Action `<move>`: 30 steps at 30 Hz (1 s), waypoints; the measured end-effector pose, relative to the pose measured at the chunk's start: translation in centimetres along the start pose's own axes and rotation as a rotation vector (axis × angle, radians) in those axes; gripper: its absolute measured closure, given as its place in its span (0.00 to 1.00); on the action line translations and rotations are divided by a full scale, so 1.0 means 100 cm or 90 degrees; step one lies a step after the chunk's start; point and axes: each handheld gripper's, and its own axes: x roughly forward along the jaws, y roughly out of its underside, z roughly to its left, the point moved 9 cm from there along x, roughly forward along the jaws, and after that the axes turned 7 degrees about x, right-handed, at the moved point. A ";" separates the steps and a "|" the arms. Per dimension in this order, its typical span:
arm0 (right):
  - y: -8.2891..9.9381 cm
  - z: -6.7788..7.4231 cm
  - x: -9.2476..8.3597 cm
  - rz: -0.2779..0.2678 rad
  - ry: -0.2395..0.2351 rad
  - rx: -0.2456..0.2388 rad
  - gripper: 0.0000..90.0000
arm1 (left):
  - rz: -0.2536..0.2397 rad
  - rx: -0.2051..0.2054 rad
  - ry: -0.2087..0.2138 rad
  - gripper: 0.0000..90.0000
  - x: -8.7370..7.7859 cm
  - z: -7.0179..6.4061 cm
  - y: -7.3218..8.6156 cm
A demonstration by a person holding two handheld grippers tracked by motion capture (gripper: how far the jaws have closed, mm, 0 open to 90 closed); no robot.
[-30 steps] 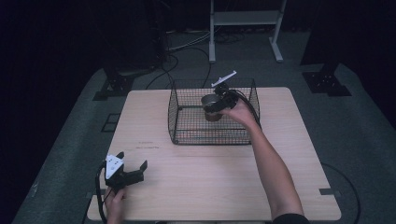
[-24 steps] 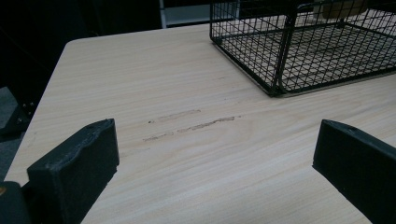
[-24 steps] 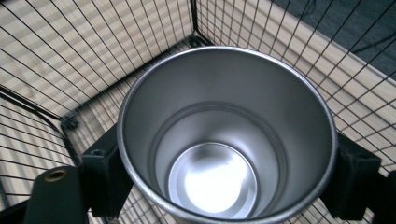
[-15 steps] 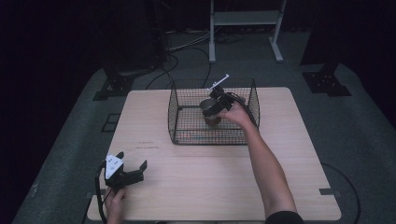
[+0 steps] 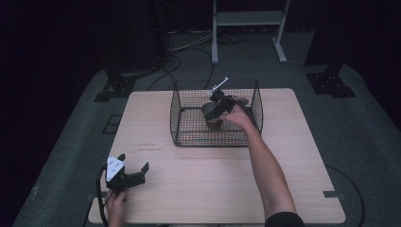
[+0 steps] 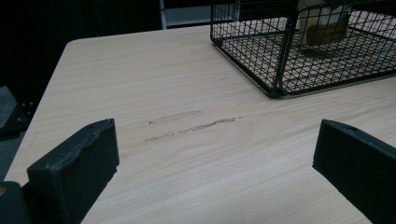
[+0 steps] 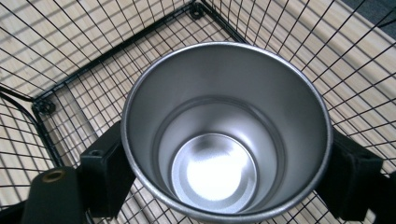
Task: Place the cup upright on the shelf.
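Holding one steel cup, one basket.

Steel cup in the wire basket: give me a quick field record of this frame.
object: shiny steel cup, upright, empty
location: inside black wire basket on light wooden table
right gripper: jaws on either side of the cup, gripping it
left gripper: jaws open, holding nothing, low over the table's near left corner

Dim room, dark surroundings, table evenly lit, glare inside cup, soft focus
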 end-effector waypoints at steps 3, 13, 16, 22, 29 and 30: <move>0.002 -0.001 0.003 0.008 0.002 -0.002 0.19 | -0.001 0.001 0.000 0.00 0.000 0.000 0.000; 0.004 -0.005 0.005 0.013 0.014 -0.001 0.18 | 0.000 0.001 0.001 0.00 0.000 0.001 0.000; 0.004 -0.007 0.004 0.015 0.017 -0.004 0.17 | 0.000 0.001 0.001 0.00 0.000 0.001 0.000; 0.006 -0.008 0.002 0.020 0.016 -0.003 0.16 | -0.002 -0.001 0.001 0.00 0.000 0.000 0.000; 0.007 -0.005 -0.001 0.027 0.017 -0.010 0.15 | -0.001 -0.001 0.001 0.00 0.000 0.000 0.000; 0.008 -0.005 -0.001 0.029 0.019 -0.012 0.15 | -0.001 -0.001 0.001 0.00 0.000 0.000 0.000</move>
